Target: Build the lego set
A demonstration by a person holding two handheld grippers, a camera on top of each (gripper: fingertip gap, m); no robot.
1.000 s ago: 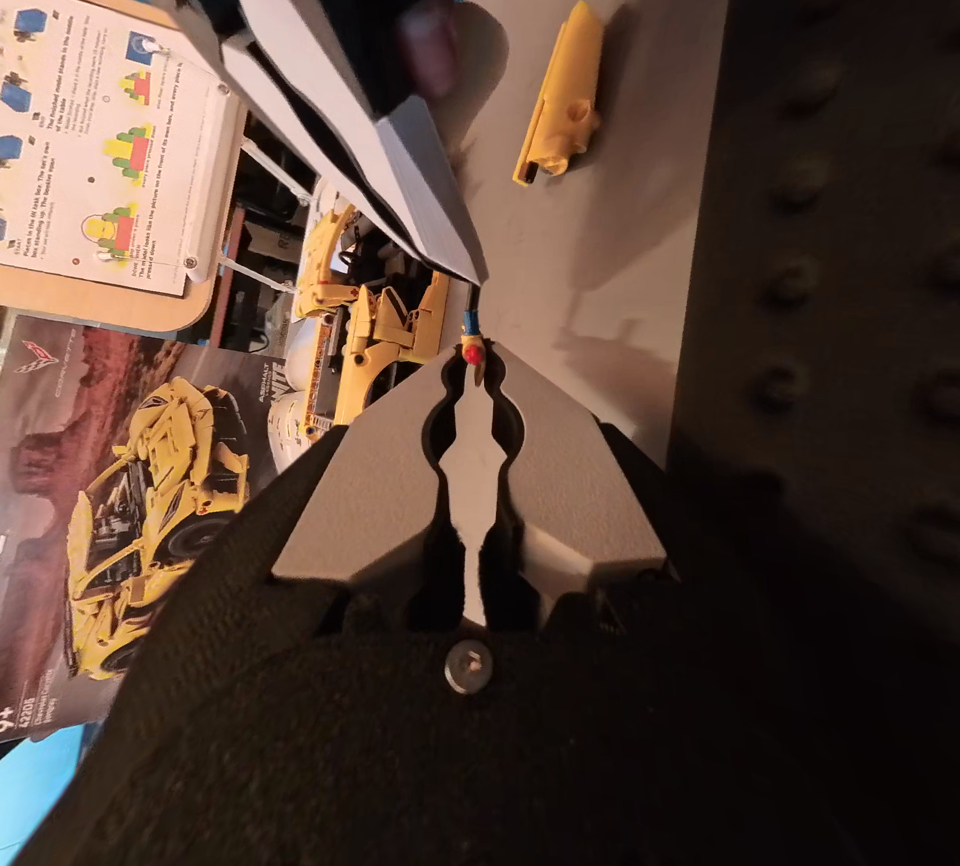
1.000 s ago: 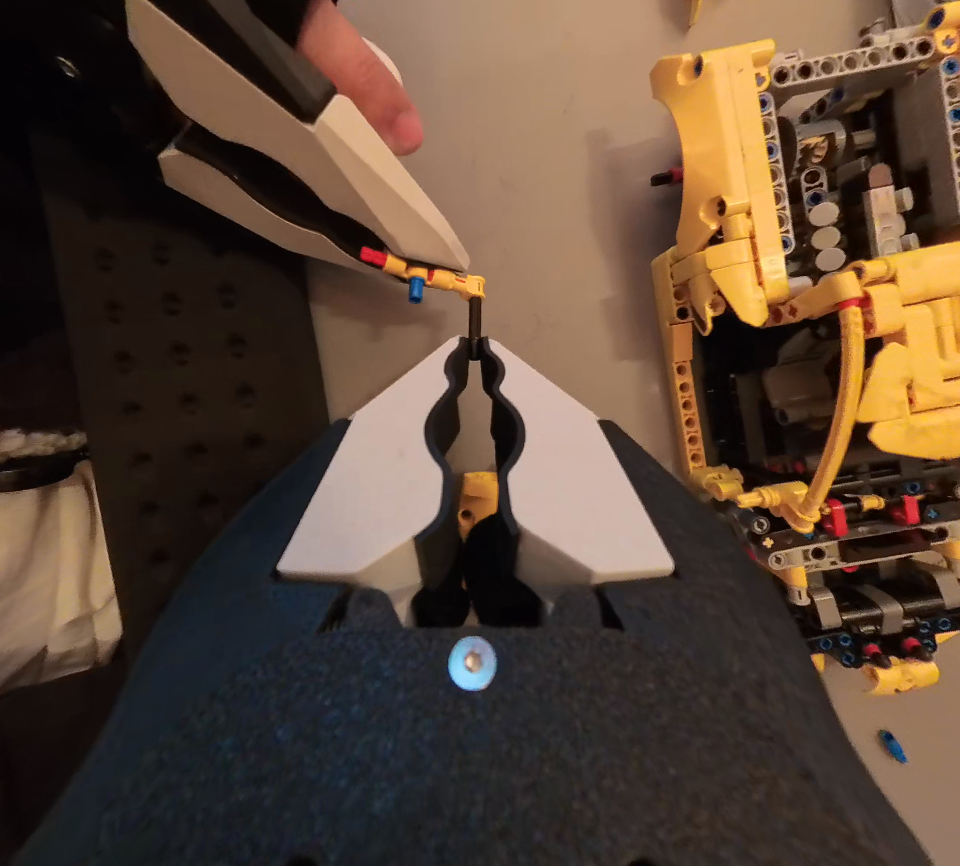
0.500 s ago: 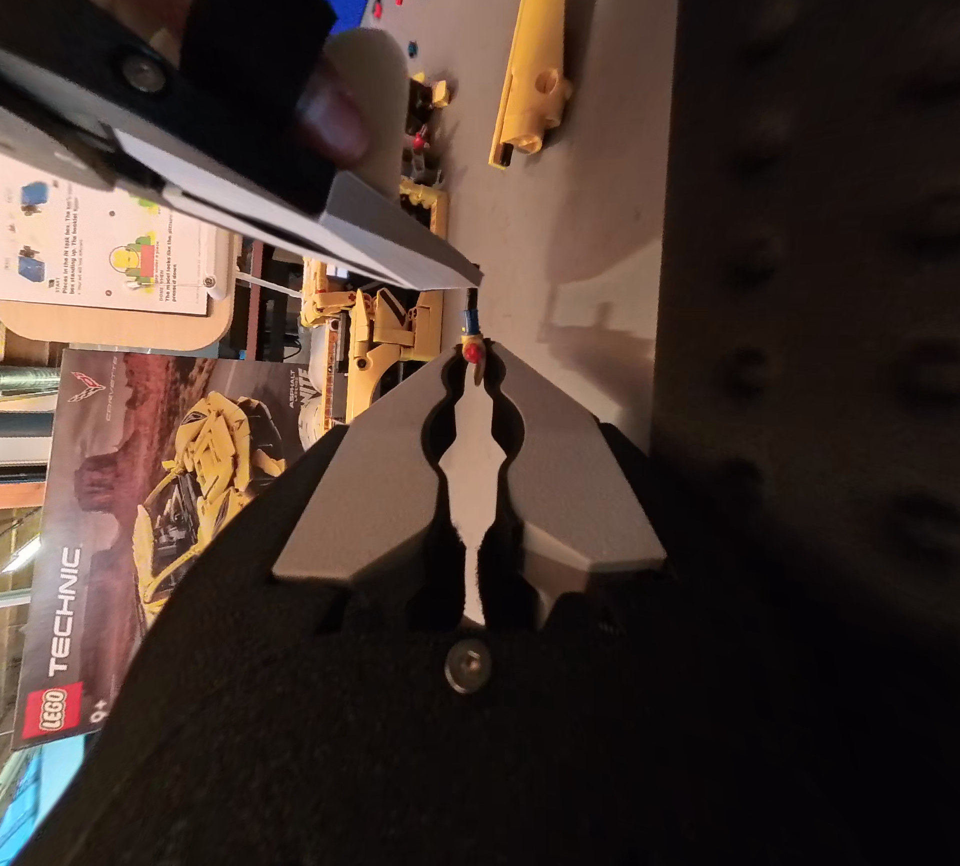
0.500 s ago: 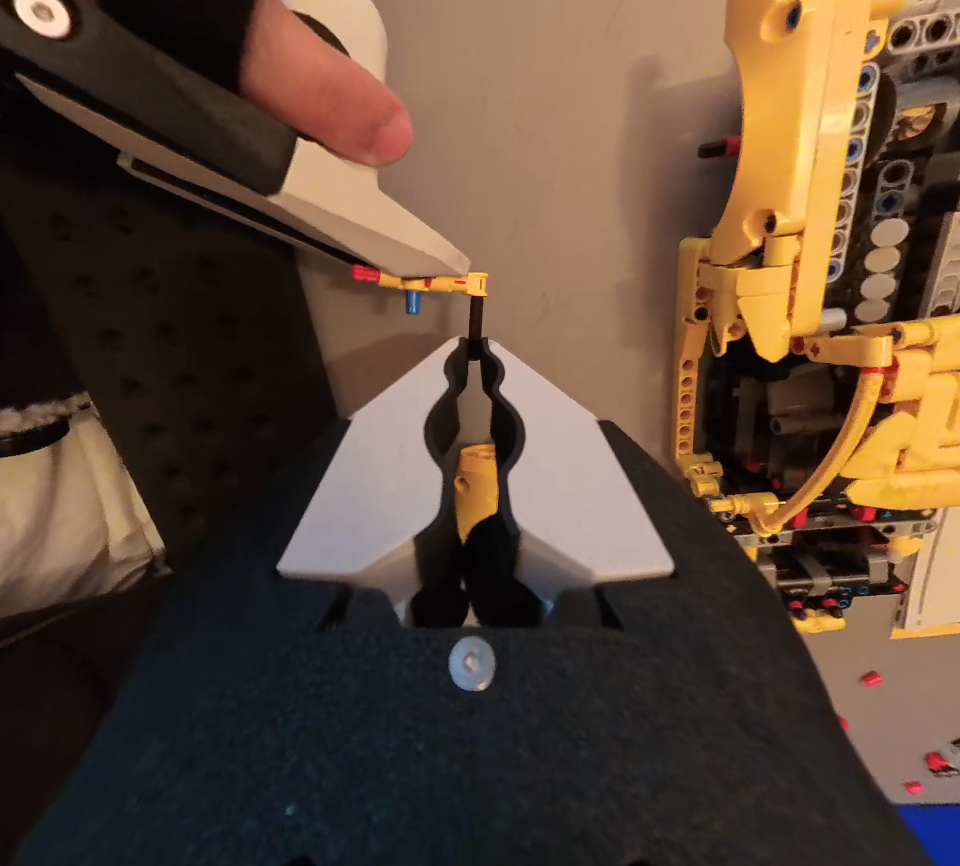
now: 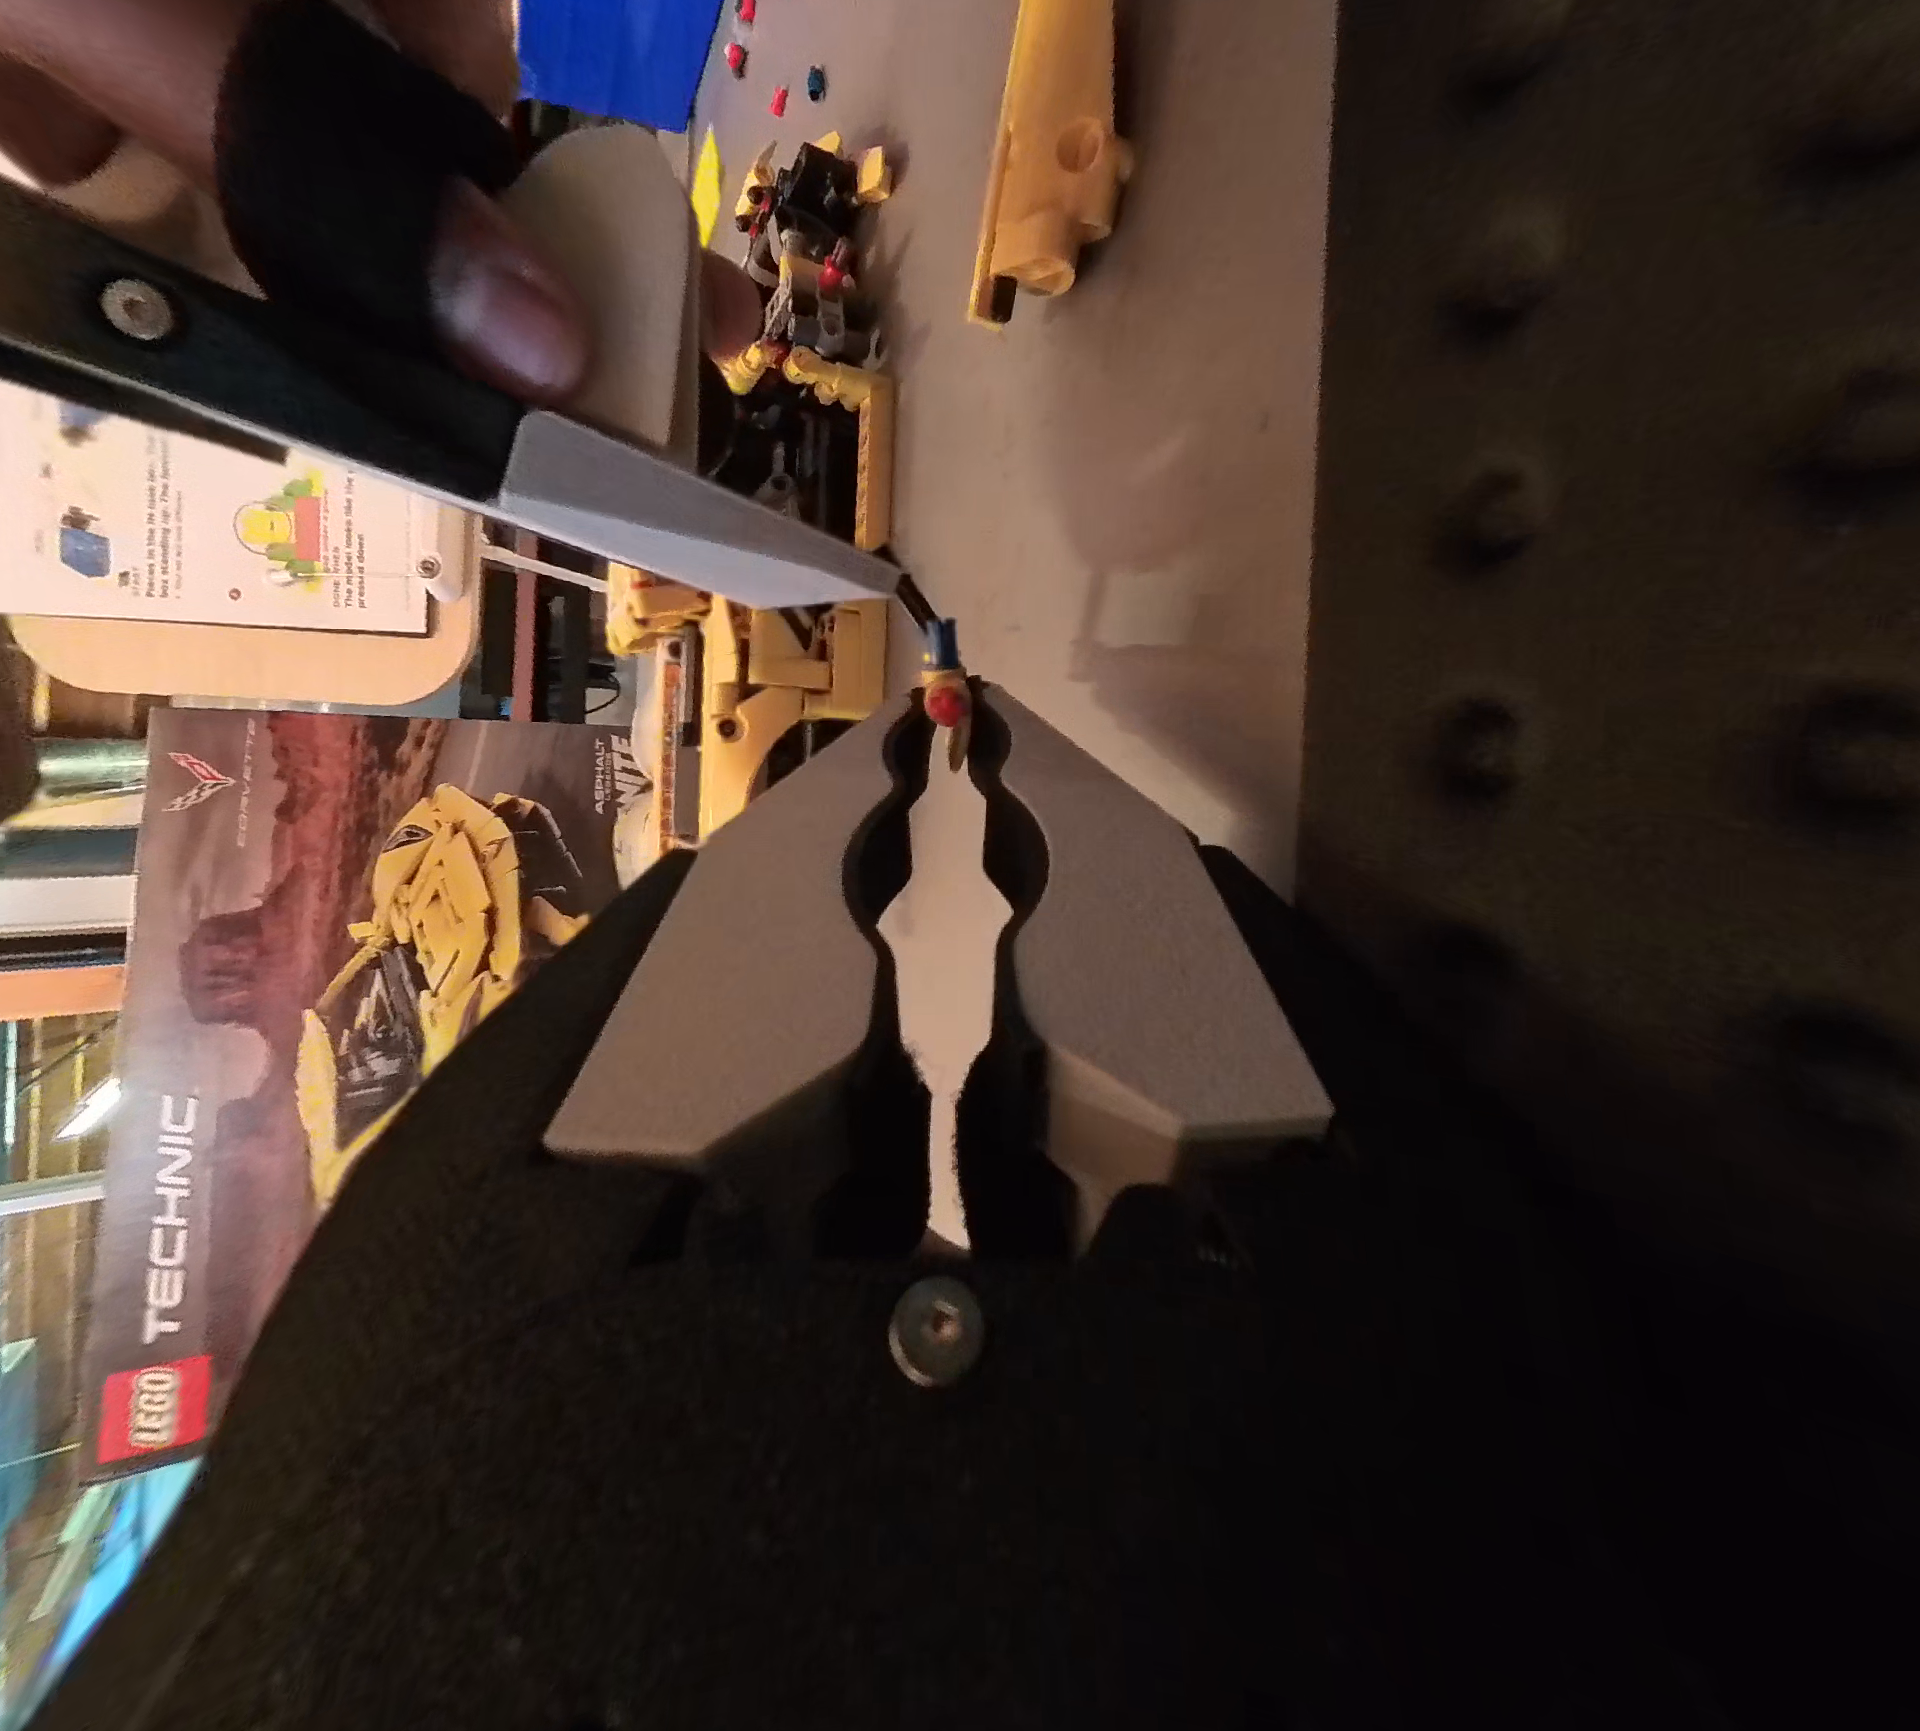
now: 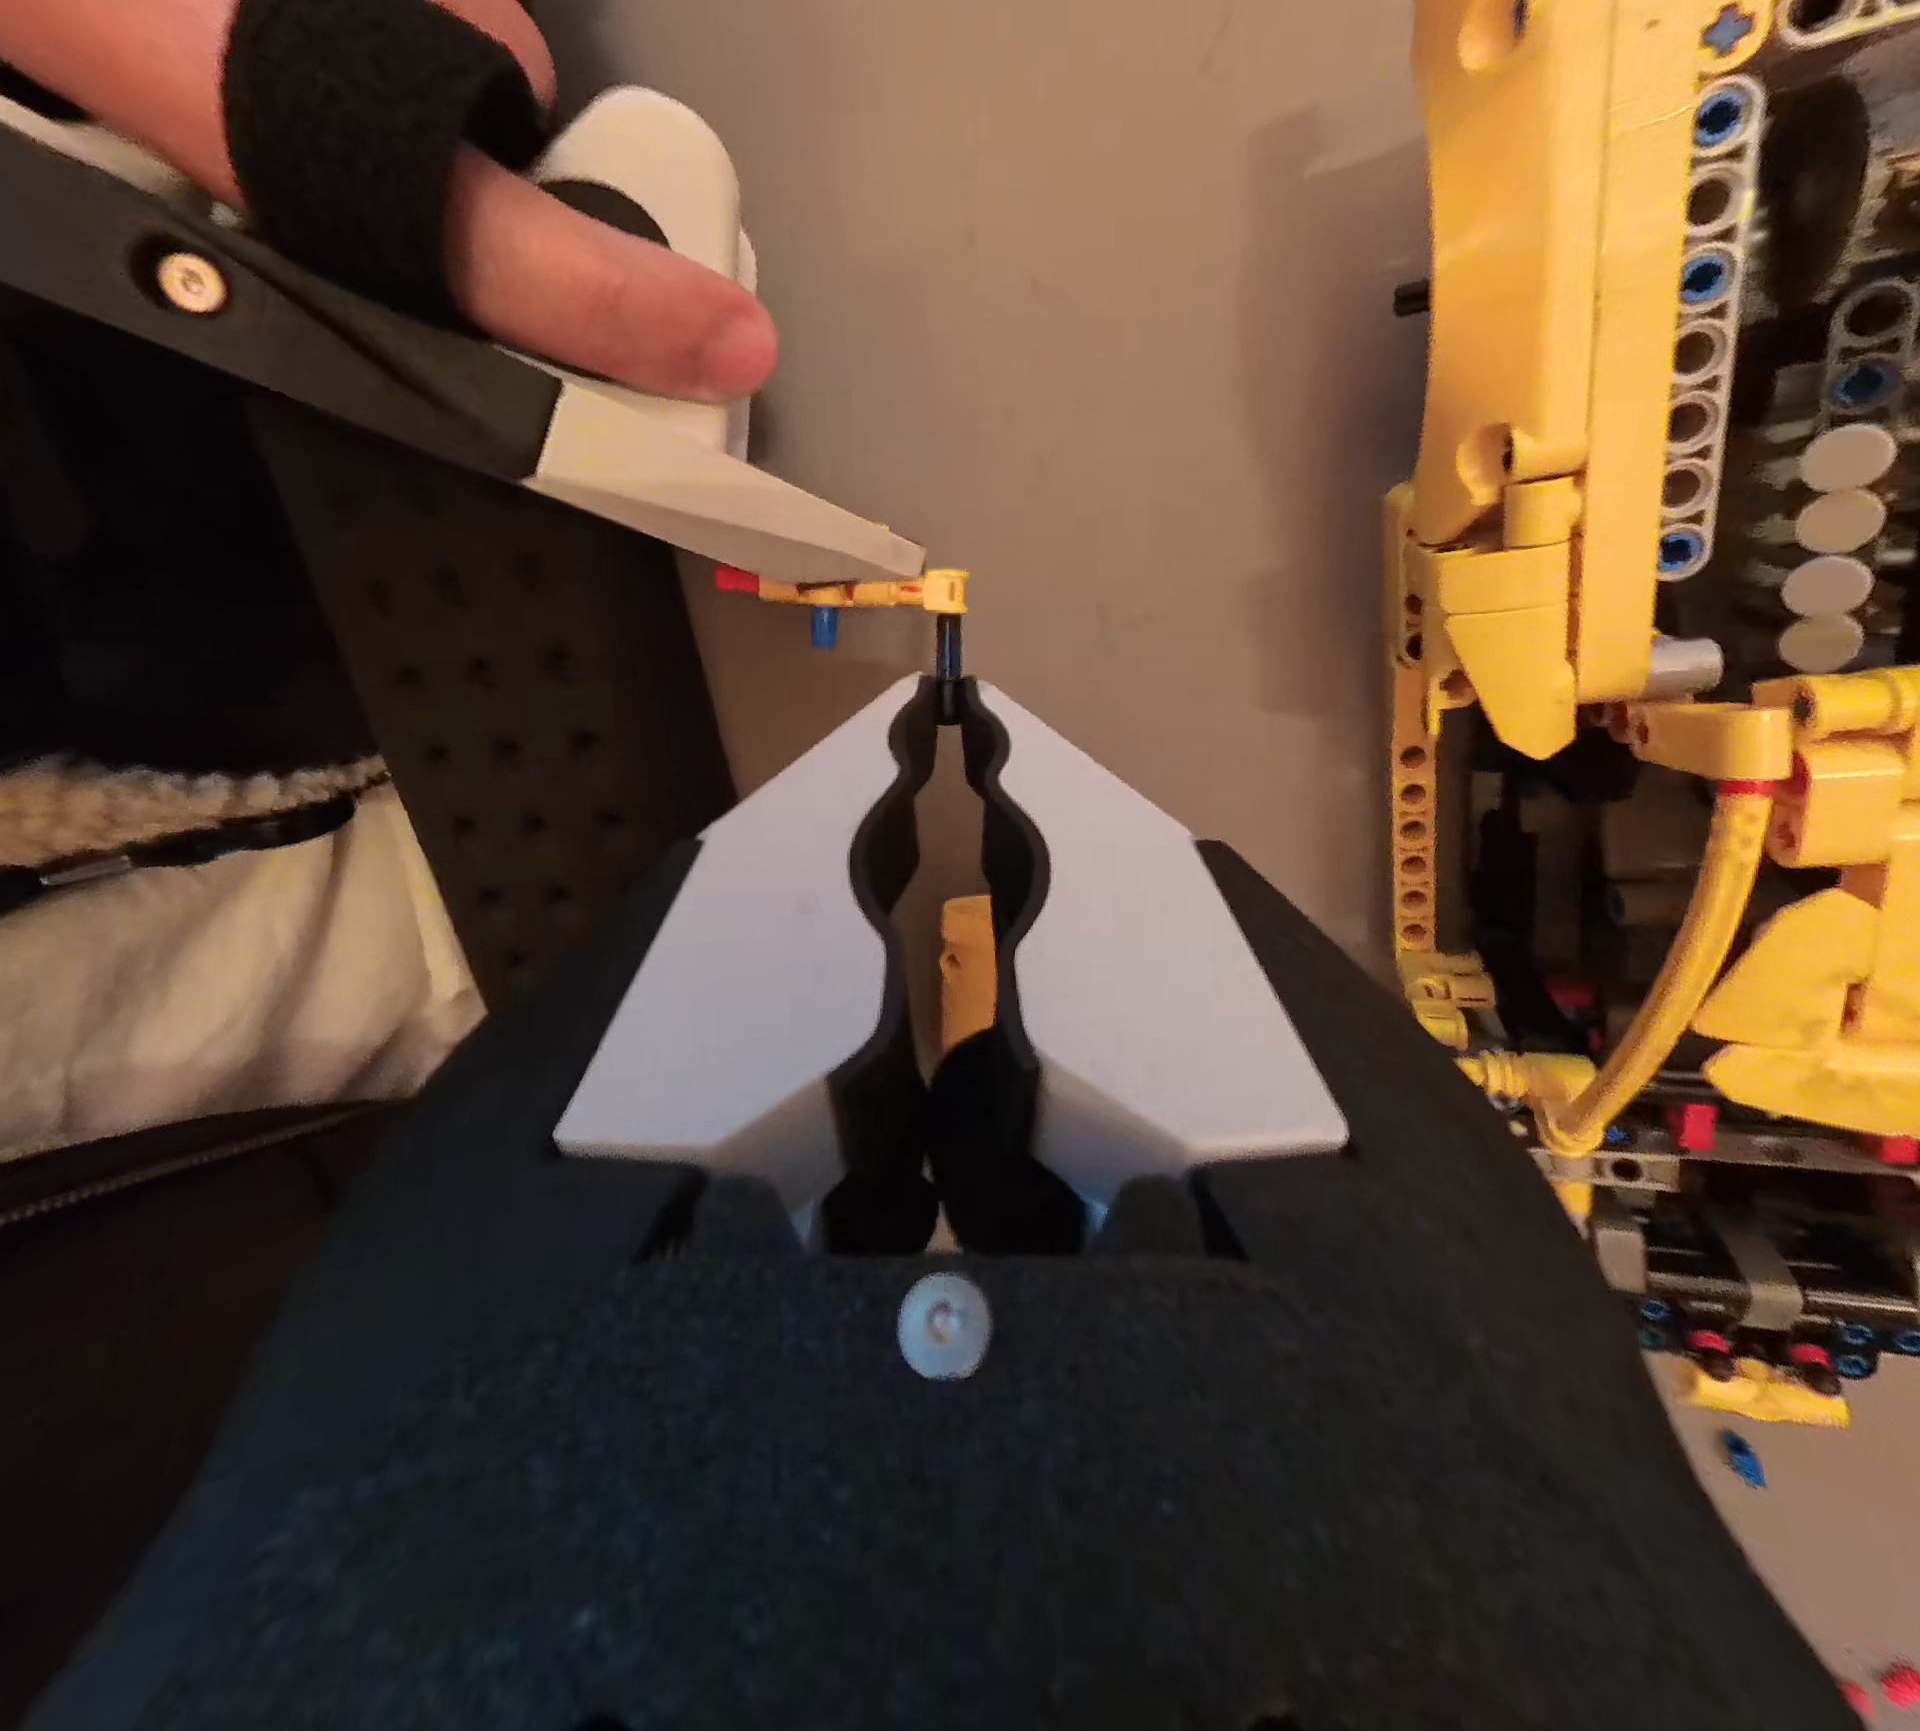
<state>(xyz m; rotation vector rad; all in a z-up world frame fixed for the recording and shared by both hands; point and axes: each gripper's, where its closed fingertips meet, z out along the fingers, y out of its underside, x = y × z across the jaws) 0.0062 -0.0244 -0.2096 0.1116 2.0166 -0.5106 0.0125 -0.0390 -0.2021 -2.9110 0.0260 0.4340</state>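
Lego pin assembly (image 6: 862,592): small yellow bar with a red end and a blue peg, centre of the right wrist view, above the desk (image 6: 1091,227).
Black pin (image 6: 948,663): stands at a right angle to the bar, its top at the bar's yellow end connector.
Left gripper (image 5: 951,725): jaws nearly closed, pinching the bar at its red end; bar runs straight ahead from the tips.
Right gripper (image 6: 945,694): jaws closed on the lower end of the black pin; pin's long axis in line with the jaws.
Deciding relation: pin axis crosses bar axis; seating, by my reading, means pushing along the pin into the connector.
Nearer gripper: both touch the piece.
Car model (image 6: 1662,642): partly built, right of frame, well apart.
Yellow panel (image 5: 1060,112): loose, upper right of the left wrist view.
Box (image 5: 343,1006): lower left, same view.
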